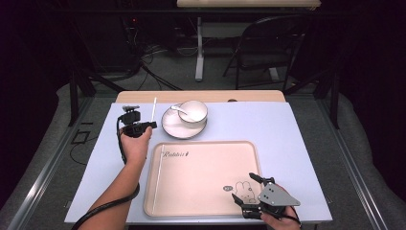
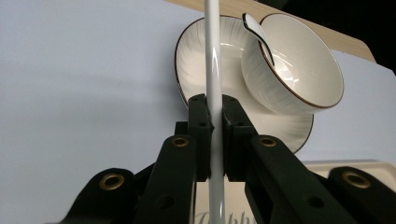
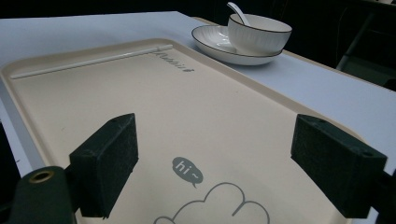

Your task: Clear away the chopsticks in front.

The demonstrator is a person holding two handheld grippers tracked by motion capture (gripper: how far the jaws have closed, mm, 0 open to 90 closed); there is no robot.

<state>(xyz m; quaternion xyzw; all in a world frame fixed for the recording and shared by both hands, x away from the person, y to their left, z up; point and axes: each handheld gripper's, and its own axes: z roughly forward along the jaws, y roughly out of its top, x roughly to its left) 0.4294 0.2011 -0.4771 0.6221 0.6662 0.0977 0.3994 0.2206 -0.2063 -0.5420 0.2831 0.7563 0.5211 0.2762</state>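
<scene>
Left hand-held gripper (image 1: pixel 143 125): held in the left hand (image 1: pixel 134 142), forearm reaching forward, jaws closed on a thin white stick (image 2: pixel 214 93). Right hand-held gripper (image 1: pixel 247 188): held in the right hand (image 1: pixel 280 220), jaws spread wide apart, gripping nothing.

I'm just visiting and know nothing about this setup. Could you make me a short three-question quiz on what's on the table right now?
1. True or false: the left tool is shut on a white chopstick.
2. Multiple choice: where does the spoon rest? A) on the tray B) in the bowl C) on the bare table
3. Fill in: the right tool hangs with its jaws ____ over the near right corner of the tray.

Key
1. True; its jaws clamp the chopstick.
2. B; the spoon sits in the bowl, which stands on the plate.
3. Open; nothing lies between them. A second chopstick lies along the tray's left edge.
</scene>
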